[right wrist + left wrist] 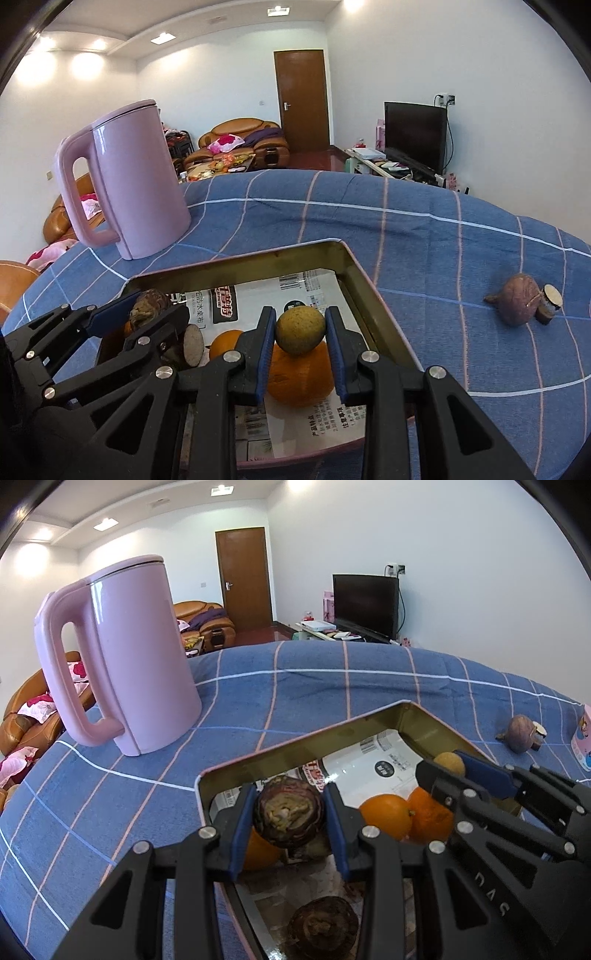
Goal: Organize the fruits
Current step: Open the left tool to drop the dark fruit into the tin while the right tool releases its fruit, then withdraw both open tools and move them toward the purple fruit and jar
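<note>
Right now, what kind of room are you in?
Probably a home living room. There's a black flat-screen television on a low stand, a brown leather sofa with cushions, and a brown wooden door. The work happens on a table under a blue checked cloth.

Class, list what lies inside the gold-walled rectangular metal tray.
Inside the tray: printed paper lining, oranges, a brown root piece. Both hand-held grippers hide parts of the floor.
</note>
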